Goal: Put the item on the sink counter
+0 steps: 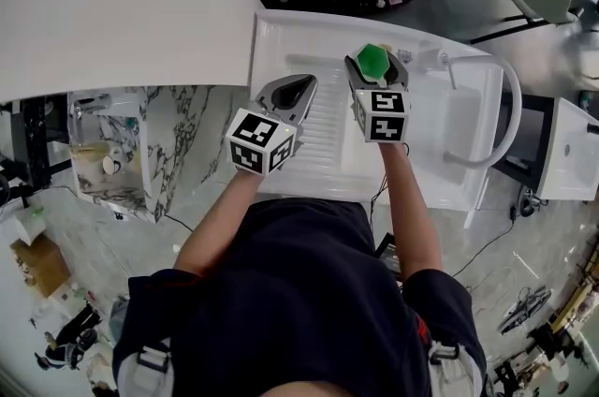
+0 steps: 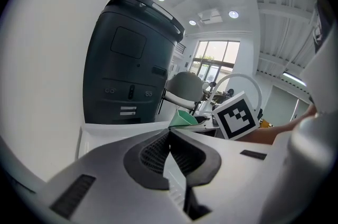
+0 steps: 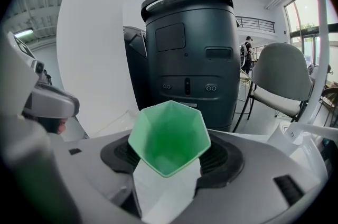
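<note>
We hold the right gripper (image 1: 376, 72) clamped on a green cup (image 3: 170, 136), its open mouth facing away from us. It sits upper centre in the head view, over the white sink counter (image 1: 281, 39). Our left gripper (image 2: 170, 157), just to its left, has its jaws pressed together on nothing, over the ribbed drainboard (image 1: 328, 128).

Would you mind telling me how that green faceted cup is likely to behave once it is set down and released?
The green cup looks like thin rigid plastic and shows no buckling in the grip of the right tool, so it is probably stiff and light. It seems to narrow toward its base, so it may tip easily on the ribbed sink counter.
</note>
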Tool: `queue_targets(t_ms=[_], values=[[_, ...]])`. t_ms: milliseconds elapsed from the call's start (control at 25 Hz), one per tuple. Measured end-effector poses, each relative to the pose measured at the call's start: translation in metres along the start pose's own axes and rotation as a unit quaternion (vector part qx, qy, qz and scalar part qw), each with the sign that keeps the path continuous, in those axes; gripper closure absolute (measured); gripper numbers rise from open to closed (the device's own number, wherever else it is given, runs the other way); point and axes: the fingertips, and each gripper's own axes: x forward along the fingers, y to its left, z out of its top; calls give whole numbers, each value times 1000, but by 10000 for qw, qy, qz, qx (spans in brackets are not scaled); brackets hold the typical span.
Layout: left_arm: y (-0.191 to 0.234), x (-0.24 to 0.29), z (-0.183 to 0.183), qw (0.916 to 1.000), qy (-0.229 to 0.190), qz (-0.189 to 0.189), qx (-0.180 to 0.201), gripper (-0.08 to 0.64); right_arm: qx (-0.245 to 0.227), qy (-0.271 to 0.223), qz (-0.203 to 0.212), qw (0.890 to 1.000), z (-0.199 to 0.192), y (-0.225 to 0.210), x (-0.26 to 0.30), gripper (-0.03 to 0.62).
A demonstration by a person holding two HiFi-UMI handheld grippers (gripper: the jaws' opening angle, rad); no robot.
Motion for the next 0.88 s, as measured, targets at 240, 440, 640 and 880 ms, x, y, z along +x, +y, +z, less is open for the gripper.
queue_targets(t_ms=[240, 440, 640, 880], values=[[2, 1, -7, 10000, 47, 60, -57, 549, -120, -17, -61, 9999, 0, -9, 19, 275], [2, -1, -10, 9999, 91, 97, -93, 549, -193, -98, -112, 9997, -2, -18, 30, 275], [3, -3, -15, 9997, 136, 145, -126, 549, -224, -44, -144, 9996, -8, -23, 41, 275], [8, -7, -20, 9994, 167, 233, -182, 549, -261, -16, -222, 9994, -15, -29, 51, 275]])
